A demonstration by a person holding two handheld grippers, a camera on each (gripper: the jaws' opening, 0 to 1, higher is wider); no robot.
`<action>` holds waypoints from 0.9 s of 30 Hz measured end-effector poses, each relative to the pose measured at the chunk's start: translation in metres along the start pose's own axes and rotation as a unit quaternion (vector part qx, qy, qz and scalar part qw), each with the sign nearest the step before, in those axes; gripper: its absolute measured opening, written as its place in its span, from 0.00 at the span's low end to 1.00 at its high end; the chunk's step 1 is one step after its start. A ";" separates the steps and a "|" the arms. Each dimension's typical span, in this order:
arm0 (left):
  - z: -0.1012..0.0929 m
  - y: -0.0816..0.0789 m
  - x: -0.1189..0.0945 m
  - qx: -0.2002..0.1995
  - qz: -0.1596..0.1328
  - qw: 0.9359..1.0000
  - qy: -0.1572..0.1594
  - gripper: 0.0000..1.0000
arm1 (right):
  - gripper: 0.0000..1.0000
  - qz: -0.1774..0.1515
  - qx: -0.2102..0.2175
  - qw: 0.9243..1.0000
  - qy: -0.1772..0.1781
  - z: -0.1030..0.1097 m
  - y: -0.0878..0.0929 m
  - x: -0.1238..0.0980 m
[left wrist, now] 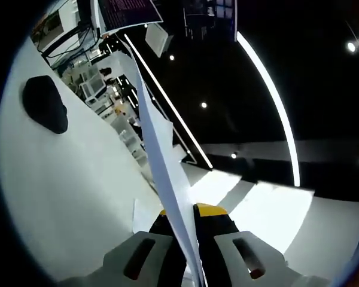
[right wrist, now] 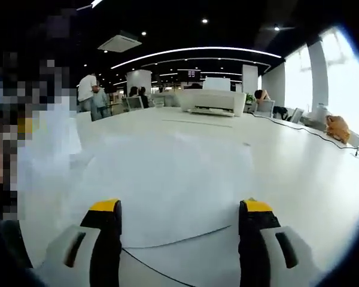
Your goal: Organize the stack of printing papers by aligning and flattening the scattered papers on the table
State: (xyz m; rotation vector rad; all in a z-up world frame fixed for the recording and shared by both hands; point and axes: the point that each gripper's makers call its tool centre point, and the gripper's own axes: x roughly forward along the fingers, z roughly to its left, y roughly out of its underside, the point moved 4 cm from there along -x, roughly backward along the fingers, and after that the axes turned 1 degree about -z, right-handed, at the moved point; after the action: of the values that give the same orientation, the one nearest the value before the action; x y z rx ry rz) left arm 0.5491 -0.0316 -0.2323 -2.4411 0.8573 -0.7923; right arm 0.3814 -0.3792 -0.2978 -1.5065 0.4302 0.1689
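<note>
Left gripper is clamped on a paper sheet held edge-on, camera rolled hard. Right gripper hangs spread, level over the paper stack lying on the table before a printer.

Papers lie on the bench before the right claw; a printer, probably, sits behind them.
</note>
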 end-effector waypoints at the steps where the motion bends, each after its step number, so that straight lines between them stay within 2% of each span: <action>1: 0.000 0.000 0.000 0.000 0.000 1.000 0.000 0.06 | 0.75 0.000 0.000 1.000 0.000 0.000 0.000 0.000; 6: 0.001 0.000 0.000 0.001 0.001 1.000 0.000 0.06 | 0.72 0.001 -0.001 1.000 -0.011 0.003 0.001 -0.002; 13: 0.001 0.000 0.000 0.000 0.000 1.000 0.001 0.06 | 0.84 -0.003 -0.001 1.000 -0.027 0.008 0.000 -0.001; 19: 0.002 -0.001 0.000 -0.001 -0.001 1.000 0.001 0.06 | 0.88 -0.011 0.009 1.000 0.000 -0.006 -0.003 0.000; 22: 0.002 -0.001 0.000 -0.001 -0.001 1.000 0.001 0.06 | 0.88 0.000 0.015 1.000 0.004 -0.009 -0.001 0.004; 23: 0.002 -0.001 0.000 -0.001 -0.002 1.000 0.001 0.06 | 0.87 -0.011 -0.031 0.999 0.012 -0.014 -0.006 0.008; 24: 0.002 -0.001 0.000 -0.001 -0.002 1.000 0.001 0.06 | 0.88 -0.003 0.004 1.000 0.012 -0.006 -0.002 0.006; 27: 0.002 -0.001 -0.001 -0.002 -0.003 1.000 0.001 0.06 | 0.87 0.002 0.003 1.000 0.012 -0.004 -0.002 0.003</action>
State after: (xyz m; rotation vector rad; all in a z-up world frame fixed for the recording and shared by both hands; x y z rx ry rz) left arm 0.5508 -0.0299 -0.2335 -2.4487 0.8533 -0.7954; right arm 0.3840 -0.3838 -0.2966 -1.5024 0.4516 0.1520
